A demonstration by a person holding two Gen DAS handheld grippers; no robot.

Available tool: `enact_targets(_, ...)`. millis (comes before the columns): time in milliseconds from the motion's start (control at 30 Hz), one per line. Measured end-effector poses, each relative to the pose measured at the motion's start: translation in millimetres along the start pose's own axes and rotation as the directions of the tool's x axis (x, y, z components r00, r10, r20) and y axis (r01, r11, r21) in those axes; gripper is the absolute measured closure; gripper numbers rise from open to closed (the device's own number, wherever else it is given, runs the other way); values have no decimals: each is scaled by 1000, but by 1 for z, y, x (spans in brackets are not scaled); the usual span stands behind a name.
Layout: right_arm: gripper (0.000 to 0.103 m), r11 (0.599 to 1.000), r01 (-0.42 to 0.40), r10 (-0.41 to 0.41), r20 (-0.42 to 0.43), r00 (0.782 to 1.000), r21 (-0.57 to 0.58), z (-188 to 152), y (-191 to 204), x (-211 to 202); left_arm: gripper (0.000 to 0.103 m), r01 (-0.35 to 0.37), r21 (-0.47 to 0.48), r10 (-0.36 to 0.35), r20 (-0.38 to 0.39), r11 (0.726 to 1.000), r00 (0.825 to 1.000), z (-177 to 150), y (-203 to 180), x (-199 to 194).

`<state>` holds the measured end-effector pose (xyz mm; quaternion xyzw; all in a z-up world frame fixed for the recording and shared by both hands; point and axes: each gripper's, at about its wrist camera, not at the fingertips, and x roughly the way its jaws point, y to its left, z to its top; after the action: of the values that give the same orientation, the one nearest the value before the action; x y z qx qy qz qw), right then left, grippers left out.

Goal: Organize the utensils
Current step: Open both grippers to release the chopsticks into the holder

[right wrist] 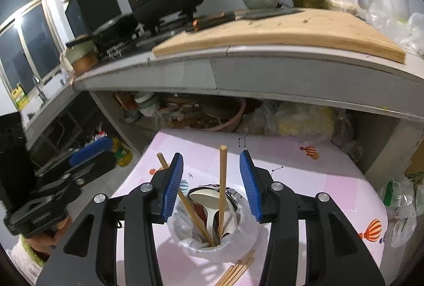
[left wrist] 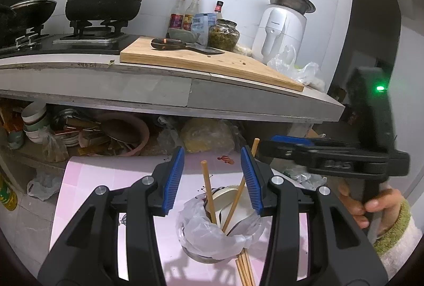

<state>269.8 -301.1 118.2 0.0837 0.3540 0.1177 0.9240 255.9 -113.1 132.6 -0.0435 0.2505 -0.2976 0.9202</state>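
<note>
A round holder [left wrist: 209, 246] lined with a clear plastic bag stands on the pink-clothed table [left wrist: 106, 174]. In it are two wooden chopsticks [left wrist: 209, 193] and white spoons [left wrist: 228, 193]. My left gripper [left wrist: 213, 180] hangs open just above it, its blue pads clear of both sticks. In the right wrist view the same holder [right wrist: 212, 246] shows an upright chopstick [right wrist: 222, 180], a leaning one, and a white spoon [right wrist: 206, 202]. My right gripper [right wrist: 212, 188] is open over it, touching nothing. Several loose chopsticks [right wrist: 235, 270] lie on the cloth in front of the holder.
Behind the table runs a kitchen counter [left wrist: 185, 92] with a cutting board [left wrist: 206, 61], knife, jars and a pot on the stove. Bowls and bags fill the shelf beneath it. The right gripper [left wrist: 267, 147] and a hand [left wrist: 371, 204] are close on the right.
</note>
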Motion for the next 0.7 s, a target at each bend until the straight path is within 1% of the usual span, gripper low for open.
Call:
enact_targets(133,59,998,64,-64,-45,997,-13,2,-2,25,61,-9,-2,9,-1,1000,1000,-1,5,-1)
enact_targets(167,62,998,68,-69,-50,996,-14,3,-3,29,61,-10,-7,10,0,1000,1000,-1,7,-2)
enact_targets(200,71,997,78,-79,-57,995,-17,3,-4,33,61,-12,-11,12,2,1000,1000,-1,9,-3)
enact_targets(233,76,996,82,-83,-64,994,-19,2,-4,36,61,-14,-16,14,3,1000,1000,-2,12,-4)
enact_targets(300,94,997,69,-70,-62,996,-27,2,-3,38,61,-17,-23,17,3,1000,1000,-3,17,-7)
enact_targets(333,96,997,72,-74,-55,996,-36,2,-1,37,61,-20,-28,20,2,999,1000,-4,20,-8)
enact_targets(467,96,989,93,-90,26,996,-117,2,17,23,61,-23,-58,23,-4,998,1000,-15,33,-16)
enact_targets(567,96,974,116,-100,90,991,-193,-2,34,10,61,-34,-75,33,-10,997,999,-26,42,-21)
enact_targets(633,95,952,150,-120,128,985,-265,-13,47,5,61,-41,-85,39,-17,996,999,-32,47,-23)
enact_targets(700,94,934,169,-134,131,982,-314,-24,56,6,61,-47,-98,45,-24,994,999,-37,52,-25)
